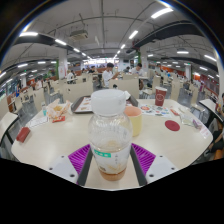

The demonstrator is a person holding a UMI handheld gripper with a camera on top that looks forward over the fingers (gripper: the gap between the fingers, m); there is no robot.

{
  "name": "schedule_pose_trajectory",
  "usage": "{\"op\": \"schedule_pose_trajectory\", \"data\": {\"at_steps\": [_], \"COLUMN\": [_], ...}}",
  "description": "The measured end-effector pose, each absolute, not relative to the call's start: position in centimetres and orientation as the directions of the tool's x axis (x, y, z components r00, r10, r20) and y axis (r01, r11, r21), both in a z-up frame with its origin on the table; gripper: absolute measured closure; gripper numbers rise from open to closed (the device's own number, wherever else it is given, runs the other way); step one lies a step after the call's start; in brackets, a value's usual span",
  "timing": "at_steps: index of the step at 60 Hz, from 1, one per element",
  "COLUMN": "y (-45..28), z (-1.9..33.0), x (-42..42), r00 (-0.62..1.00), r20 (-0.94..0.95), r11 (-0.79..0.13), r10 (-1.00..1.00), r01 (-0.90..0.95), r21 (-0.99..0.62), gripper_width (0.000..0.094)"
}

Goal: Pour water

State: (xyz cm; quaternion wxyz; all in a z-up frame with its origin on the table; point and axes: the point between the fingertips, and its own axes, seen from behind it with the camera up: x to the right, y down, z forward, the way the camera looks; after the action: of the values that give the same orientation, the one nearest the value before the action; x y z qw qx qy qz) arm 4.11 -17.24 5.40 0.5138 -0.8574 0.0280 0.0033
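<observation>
**Bottle in the gripper, cup waiting just behind**

Here we go: dead centre of the frame, a clear plastic bottle [110,135] stands upright between the two fingers of the gripper [111,160], its white cap at the top and a pale label round the middle. The magenta pads [80,157] sit tight against either side of the bottle's lower body, no gap showing on left or right, so I read this as a firm clamp on the bottle rather than a loose bracket. The bottle looks mostly see-through; there seems to be liquid low down, amber-tinted near the base, though how full it is I can't say for sure.

Now the relation that matters: just beyond the bottle and slightly right of centre, a translucent orange-tinted cup [133,120] stands on the pale counter [60,140], mouth up, partly hidden by the bottle's shoulder. The bottle's long axis is vertical, so my call is the pour needs a tip forward and to the right to bring the neck over that rim. The cap appears to be on, which would have to be dealt with first.

Around the counter: a snack packet [58,111] at middle left, a dark tray [84,103] behind it, a red cup [160,96] at upper right and a small red disc [172,125] at right. A person [108,75] sits far back, upper centre.
</observation>
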Motion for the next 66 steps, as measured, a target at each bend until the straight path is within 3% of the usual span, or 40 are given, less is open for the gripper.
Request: {"op": "schedule_pose_trajectory", "data": {"at_steps": [3, 12, 17, 28, 39, 52, 59, 66], "y": [-16.8, -16.1, -16.3, -15.7, -12.6, -5.9, -2.2, 0.5], "z": [5.1, 5.3, 5.8, 11.8, 16.3, 20.0, 20.4, 20.0], "x": [4.1, 4.2, 4.8, 9.8, 19.4, 26.5, 27.1, 26.4], "r00": [0.998, 0.999, 0.999, 0.981, 0.861, 0.446, 0.097, -0.245], "r20": [-0.037, -0.012, 0.027, 0.165, 0.490, 0.894, 0.990, 0.952], "r11": [-0.458, -0.441, -0.460, -0.447, -0.510, -0.568, -0.532, -0.439], "r10": [-0.041, -0.049, -0.044, -0.102, -0.138, -0.026, 0.097, 0.185], "r01": [-0.052, -0.032, 0.004, 0.103, 0.362, 0.730, 0.846, 0.845], "r21": [-0.887, -0.897, -0.888, -0.888, -0.780, -0.381, -0.031, 0.304], "gripper_width": [0.0388, 0.0496, 0.0496, 0.0499, 0.0498, 0.0497, 0.0498, 0.0498]}}
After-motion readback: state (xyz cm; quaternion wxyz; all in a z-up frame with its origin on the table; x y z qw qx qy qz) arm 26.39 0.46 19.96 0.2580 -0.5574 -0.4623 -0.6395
